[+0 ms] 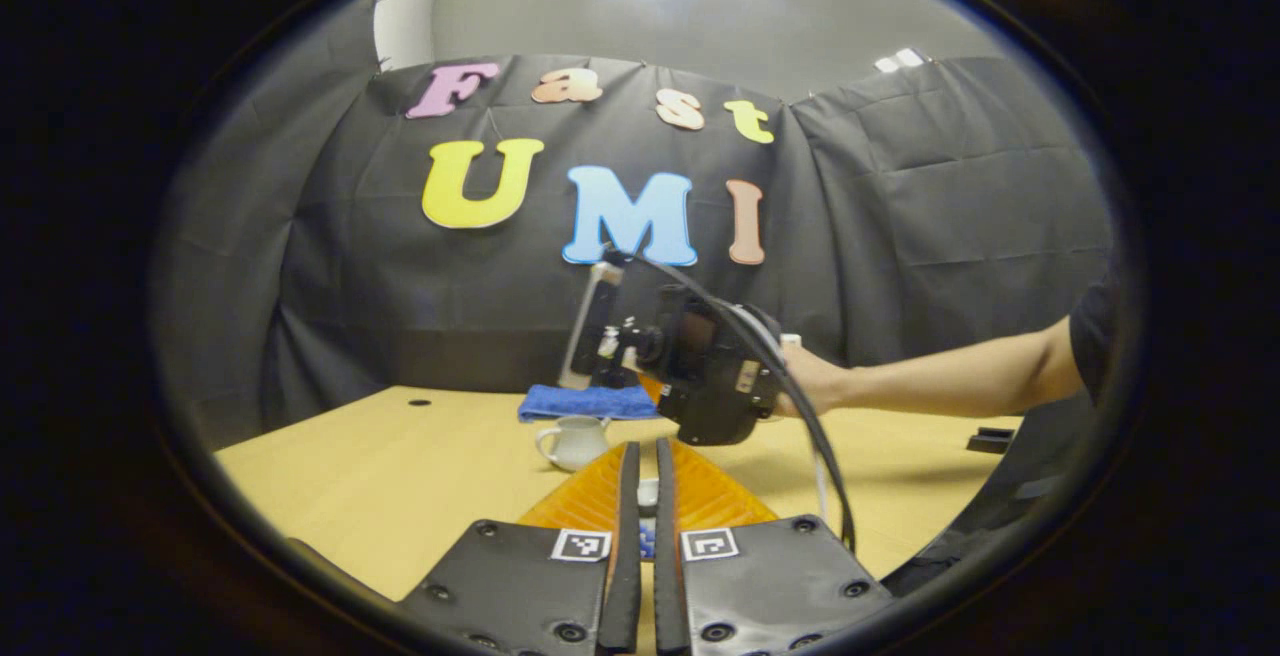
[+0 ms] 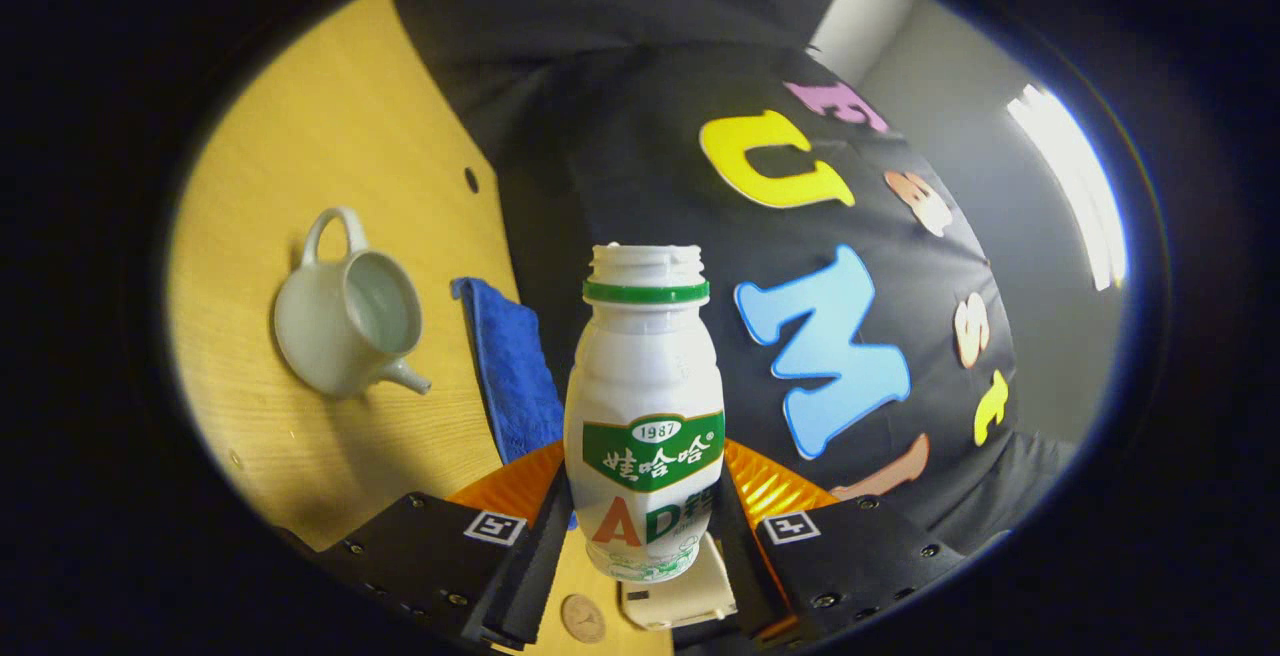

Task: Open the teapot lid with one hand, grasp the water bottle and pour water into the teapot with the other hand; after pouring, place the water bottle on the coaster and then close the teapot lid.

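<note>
1. While the bottle (image 2: 645, 416) is held between the jaws of the right gripper (image 2: 640, 536), its open mouth is turned away from the camera along the fingers, and the long axis is seen tilted against the table (image 2: 330, 136), which runs up the left of the right gripper view.
2. The teapot (image 2: 345, 321) is seen on the table, lidless and open, well to the left of the bottle's mouth in that view, with a blue cloth (image 2: 510, 376) between them.
3. In the left gripper view, the left gripper (image 1: 641, 476) is held with its jaws nearly closed on a small pale object; whether this is the lid cannot be told.
4. The right gripper is judged the nearer to the teapot; the coming move is judged to turn on bringing the bottle's mouth over the teapot's opening.
5. An orange ribbed coaster (image 1: 700, 496) is seen beneath the left gripper.
</note>
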Demonstrator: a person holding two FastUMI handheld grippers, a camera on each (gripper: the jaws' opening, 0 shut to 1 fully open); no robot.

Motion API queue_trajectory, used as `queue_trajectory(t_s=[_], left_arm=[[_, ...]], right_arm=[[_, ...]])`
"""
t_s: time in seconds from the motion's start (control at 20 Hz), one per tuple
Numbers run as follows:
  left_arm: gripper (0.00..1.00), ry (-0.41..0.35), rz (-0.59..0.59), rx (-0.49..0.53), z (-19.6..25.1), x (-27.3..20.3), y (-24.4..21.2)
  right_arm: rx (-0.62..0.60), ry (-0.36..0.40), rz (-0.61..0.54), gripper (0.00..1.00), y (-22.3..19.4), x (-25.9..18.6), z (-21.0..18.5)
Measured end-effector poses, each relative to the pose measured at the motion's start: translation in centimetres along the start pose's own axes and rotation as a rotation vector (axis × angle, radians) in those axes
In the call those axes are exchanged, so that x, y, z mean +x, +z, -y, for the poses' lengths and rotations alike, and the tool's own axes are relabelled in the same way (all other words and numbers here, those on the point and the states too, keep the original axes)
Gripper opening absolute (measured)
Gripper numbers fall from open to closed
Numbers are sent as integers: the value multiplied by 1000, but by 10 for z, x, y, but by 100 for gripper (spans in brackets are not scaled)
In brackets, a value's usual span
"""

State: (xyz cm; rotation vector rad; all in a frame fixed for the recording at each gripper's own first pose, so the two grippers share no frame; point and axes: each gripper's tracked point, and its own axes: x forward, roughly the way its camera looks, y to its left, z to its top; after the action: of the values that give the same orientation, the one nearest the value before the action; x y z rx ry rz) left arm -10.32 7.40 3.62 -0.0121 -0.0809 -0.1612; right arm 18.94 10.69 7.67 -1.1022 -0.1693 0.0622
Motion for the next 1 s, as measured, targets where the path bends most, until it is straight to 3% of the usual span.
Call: queue_trajectory(t_s=[0.1, 0.15, 0.2, 0.5, 0.65, 0.8, 1.0], left_arm=[[12, 25, -2, 1, -13, 24, 0], [16, 24, -3, -13, -16, 37, 3], [12, 28, -5, -25, -20, 51, 6], [16, 51, -40, -69, -49, 150, 17], [12, 70, -69, -58, -56, 198, 4], [16, 71, -118, -35, -58, 231, -15], [16, 95, -141, -28, -68, 255, -34]], right_arm=[[197, -15, -31, 71, -14, -9, 13], [296, 11, -59, 71, -25, -16, 10], [375, 34, -86, 71, -34, -26, 6], [789, 92, -147, 71, -71, -79, 17], [922, 74, -151, 71, -88, -97, 28], [1052, 96, -159, 71, -99, -105, 29], [1066, 72, -173, 71, -123, -115, 39]])
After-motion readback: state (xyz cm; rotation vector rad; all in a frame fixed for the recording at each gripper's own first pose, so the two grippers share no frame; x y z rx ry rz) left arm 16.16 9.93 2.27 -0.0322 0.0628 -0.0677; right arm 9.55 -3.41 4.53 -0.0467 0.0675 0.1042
